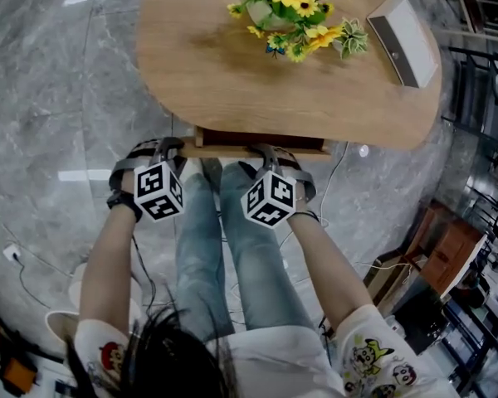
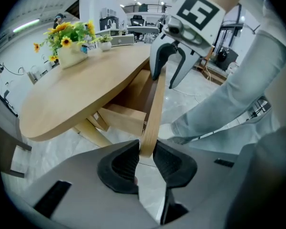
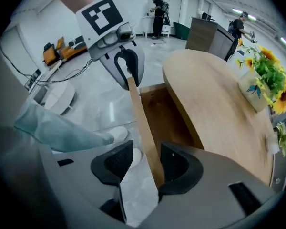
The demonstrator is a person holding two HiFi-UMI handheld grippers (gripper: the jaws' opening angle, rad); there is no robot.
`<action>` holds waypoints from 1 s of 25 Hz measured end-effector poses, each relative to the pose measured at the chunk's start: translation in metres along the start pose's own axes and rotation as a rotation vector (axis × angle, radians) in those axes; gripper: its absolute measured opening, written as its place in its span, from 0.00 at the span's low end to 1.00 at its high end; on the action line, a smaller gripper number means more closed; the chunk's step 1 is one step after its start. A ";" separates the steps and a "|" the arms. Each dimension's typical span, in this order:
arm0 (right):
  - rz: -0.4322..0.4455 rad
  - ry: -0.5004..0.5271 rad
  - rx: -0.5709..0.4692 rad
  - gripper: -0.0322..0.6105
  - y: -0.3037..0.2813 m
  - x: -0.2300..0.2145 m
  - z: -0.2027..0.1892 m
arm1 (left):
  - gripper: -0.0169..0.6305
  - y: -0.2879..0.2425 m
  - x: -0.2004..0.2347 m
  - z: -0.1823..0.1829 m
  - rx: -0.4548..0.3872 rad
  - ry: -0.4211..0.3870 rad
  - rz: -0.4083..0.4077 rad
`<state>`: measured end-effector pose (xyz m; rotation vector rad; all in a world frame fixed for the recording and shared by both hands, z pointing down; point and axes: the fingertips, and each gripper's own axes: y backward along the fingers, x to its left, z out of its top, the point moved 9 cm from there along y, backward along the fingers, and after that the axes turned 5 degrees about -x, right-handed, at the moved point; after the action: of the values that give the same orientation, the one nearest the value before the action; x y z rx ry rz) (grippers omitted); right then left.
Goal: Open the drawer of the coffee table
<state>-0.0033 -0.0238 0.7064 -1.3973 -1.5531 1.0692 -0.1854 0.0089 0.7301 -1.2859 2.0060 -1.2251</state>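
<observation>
Grey left tongs (image 2: 146, 151) are clamped on the top edge of the wooden drawer front (image 2: 155, 104). The right tongs (image 3: 144, 163) straddle that edge further along, one pad touching, the other apart, so no grip yet. The front's long axis runs from tongs to tongs. The drawer (image 1: 261, 143) stands partly out beneath the worktop (image 1: 232, 73). Judged pull direction: toward the person's legs (image 1: 232, 247).

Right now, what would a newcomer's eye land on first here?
First the sunflowers on the wooden coffee table, at the head view's top. Below the table's near edge, the drawer front stands slightly out: the left gripper clamps its top edge, the right gripper straddles it with jaws apart.
</observation>
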 end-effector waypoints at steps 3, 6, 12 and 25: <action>-0.019 0.033 0.034 0.26 -0.006 -0.005 -0.005 | 0.15 -0.001 0.000 0.002 0.010 0.001 0.001; -0.017 0.073 0.039 0.20 -0.007 -0.007 -0.009 | 0.15 -0.001 0.000 0.003 0.021 0.005 0.002; 0.027 0.152 0.030 0.17 -0.007 -0.007 -0.008 | 0.15 0.000 -0.002 0.004 0.039 0.026 0.015; 0.060 0.223 0.047 0.16 -0.005 0.006 -0.014 | 0.15 -0.002 -0.022 0.005 0.066 0.018 0.033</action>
<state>0.0077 -0.0168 0.7157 -1.4840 -1.3256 0.9435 -0.1712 0.0257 0.7274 -1.2102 1.9741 -1.2808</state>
